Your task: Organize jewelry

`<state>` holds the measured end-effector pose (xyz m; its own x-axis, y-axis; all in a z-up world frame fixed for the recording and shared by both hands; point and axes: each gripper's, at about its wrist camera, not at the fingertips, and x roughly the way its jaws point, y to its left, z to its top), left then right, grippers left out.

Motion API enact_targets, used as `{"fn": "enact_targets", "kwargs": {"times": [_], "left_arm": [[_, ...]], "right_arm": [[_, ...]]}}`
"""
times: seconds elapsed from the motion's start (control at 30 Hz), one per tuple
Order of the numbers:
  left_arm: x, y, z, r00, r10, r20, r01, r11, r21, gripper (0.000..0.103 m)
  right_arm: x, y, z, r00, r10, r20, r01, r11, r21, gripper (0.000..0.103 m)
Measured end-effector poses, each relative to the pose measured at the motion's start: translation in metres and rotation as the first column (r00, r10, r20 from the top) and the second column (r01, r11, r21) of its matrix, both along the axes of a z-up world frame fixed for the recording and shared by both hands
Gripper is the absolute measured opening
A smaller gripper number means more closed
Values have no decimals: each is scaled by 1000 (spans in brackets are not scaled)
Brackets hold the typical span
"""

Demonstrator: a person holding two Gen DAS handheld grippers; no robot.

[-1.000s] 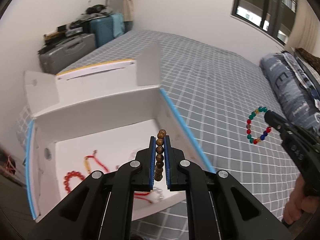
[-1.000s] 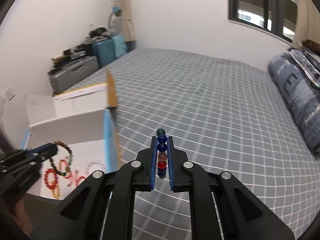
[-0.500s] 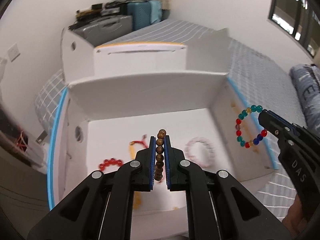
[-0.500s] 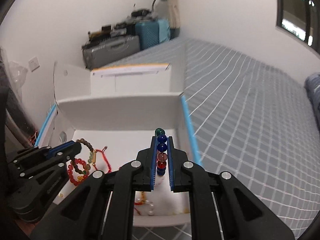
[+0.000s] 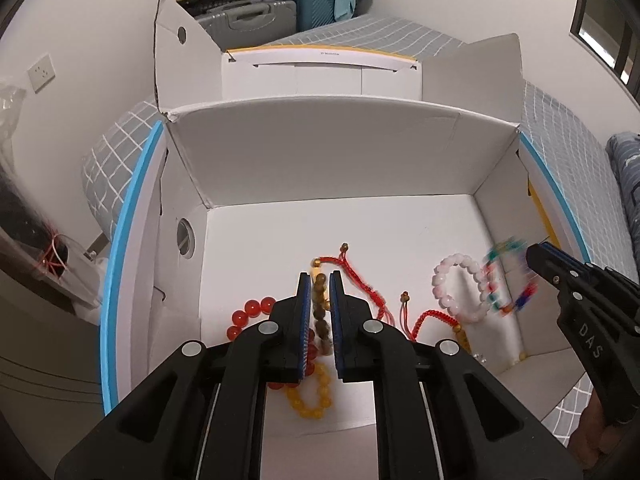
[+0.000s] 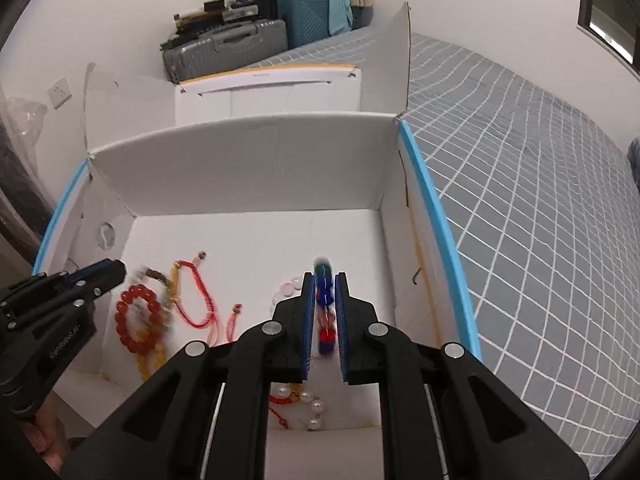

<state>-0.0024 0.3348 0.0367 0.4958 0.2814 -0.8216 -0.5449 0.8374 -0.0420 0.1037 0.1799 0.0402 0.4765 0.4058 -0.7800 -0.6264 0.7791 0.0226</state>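
2 views differ: pearl bracelet (image 6: pixel 308 404) only right wrist's.

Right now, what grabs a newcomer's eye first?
A white box open on the grid-patterned bed, bracelets strewn on its floor. Above it, the left gripper, jaws just opening, has a brown bead bracelet between them; the right gripper pinches a blurred multicolour bracelet.

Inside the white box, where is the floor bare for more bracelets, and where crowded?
Bare: the box floor along the back wall. Crowded: the near half, with red bead bracelet and yellow bead bracelet at left, red cord bracelet in the middle, pink bead bracelet at right.
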Motion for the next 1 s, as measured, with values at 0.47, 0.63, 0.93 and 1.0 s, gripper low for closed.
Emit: {"fn": "enact_targets", "kwargs": {"times": [0.47,0.63,0.93,1.0], "left_arm": [[-45,-14,46,990,23,137,-36,995,92,88],[-63,-28,54,985,19,171,-43,990,138,94],[-95,-47,55,981,10,192,-36,990,135,97],[-97,-51,53,982,9,189,-35,990,134,97]], "right_arm": [[-36,-23,51,990,5,139,-21,994,110,88],[-51,-34,62,985,-14,174,-9,992,128,95],[-74,-72,62,978,-54,203,24,988,151,95],[-78,-78,57,978,-58,203,28,989,147,95]]}}
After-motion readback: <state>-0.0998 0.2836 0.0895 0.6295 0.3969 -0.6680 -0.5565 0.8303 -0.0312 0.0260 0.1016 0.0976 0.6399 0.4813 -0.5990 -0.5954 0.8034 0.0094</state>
